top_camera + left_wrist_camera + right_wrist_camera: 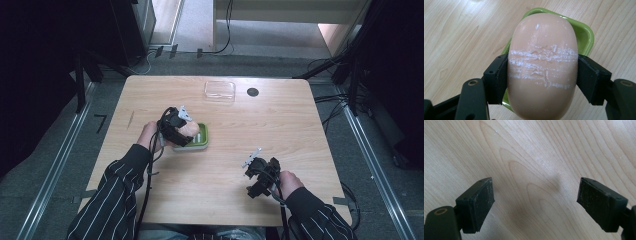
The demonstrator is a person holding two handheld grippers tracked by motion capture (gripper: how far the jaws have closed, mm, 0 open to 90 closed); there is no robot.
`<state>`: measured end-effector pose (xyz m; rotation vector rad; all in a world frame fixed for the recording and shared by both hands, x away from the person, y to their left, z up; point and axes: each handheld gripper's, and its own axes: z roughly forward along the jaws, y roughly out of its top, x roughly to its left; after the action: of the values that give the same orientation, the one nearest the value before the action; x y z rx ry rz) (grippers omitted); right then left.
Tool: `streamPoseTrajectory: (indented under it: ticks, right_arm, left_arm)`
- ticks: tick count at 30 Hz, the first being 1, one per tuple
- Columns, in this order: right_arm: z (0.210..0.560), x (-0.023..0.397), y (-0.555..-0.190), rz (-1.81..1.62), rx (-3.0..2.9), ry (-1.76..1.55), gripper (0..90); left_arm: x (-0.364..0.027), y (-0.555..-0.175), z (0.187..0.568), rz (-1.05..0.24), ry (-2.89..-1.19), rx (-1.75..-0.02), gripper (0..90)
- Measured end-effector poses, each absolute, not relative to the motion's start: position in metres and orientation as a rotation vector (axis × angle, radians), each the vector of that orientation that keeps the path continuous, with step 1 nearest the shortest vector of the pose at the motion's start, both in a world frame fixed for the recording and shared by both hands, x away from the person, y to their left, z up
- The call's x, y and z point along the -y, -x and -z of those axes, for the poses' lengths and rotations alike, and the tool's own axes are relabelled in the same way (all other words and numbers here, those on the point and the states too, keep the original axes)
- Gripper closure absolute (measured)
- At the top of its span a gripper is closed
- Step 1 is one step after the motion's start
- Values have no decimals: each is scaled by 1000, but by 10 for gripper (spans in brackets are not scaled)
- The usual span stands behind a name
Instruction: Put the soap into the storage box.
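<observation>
- Black two-jaw left gripper: jaws closed on the flanks of a peach-coloured oval soap bar, pads pressing its scuffed white band; no slack visible.
- Soap bar: held directly over a green rounded-rectangle plastic dish; its long axis runs away from the gripper, crosswise to the jaws. Contact with the dish cannot be told.
- Clear rectangular plastic lid: lies at the table's far edge, well apart from the dish, beside a dark round hole.
- Black two-jaw right gripper: jaws spread wide, holding nothing, over bare pale wooden table; likely the freer hand for the lid.
</observation>
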<state>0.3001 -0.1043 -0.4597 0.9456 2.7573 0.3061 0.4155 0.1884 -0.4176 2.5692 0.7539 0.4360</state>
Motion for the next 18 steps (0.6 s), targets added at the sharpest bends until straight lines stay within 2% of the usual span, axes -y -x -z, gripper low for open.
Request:
streamPoseTrajectory:
  ticks: [18]
  right_arm:
    - [460, 105, -300, -301, -2754, -950, 146]
  left_arm:
    - [-185, -422, 426, -420, -2569, -723, 330]
